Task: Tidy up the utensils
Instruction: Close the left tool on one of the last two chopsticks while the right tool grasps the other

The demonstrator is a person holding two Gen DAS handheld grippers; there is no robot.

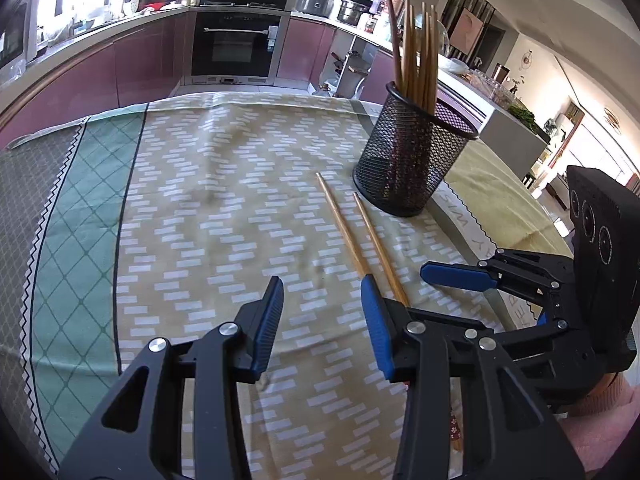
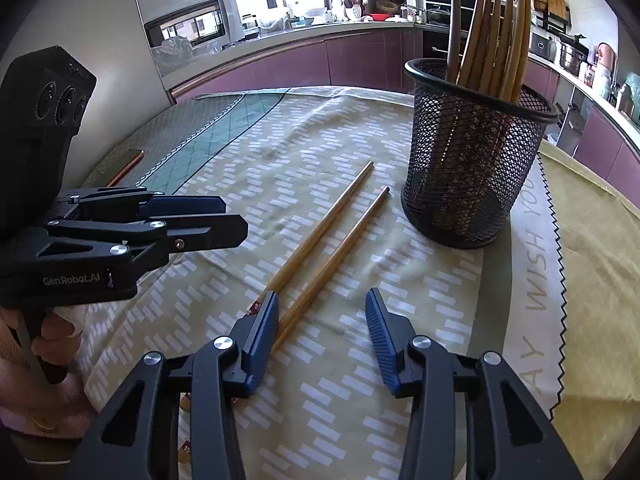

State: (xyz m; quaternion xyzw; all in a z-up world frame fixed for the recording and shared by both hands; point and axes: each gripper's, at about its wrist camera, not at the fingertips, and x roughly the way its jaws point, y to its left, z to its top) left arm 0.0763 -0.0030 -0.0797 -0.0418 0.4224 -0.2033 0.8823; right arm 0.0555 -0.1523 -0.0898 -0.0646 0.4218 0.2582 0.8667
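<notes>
Two wooden chopsticks (image 1: 362,240) lie side by side on the patterned cloth (image 1: 224,200), in front of a black mesh cup (image 1: 412,156) that holds several upright chopsticks. My left gripper (image 1: 321,286) is open over the cloth with nothing between its fingers; the chopsticks' near ends pass behind its right finger. In the right wrist view my right gripper (image 2: 322,296) is open low over the chopsticks (image 2: 336,232). One chopstick lies between its fingers, close to the left pad, and the other runs under that finger. The mesh cup (image 2: 476,152) stands to the upper right.
A second yellow cloth (image 2: 592,264) with lettering and a zigzag edge covers the table's right side. A dark flat object (image 2: 128,166) lies at the far left edge. A hand (image 2: 56,332) grips the left gripper (image 2: 230,218). Purple cabinets and an oven (image 1: 236,44) stand beyond the table.
</notes>
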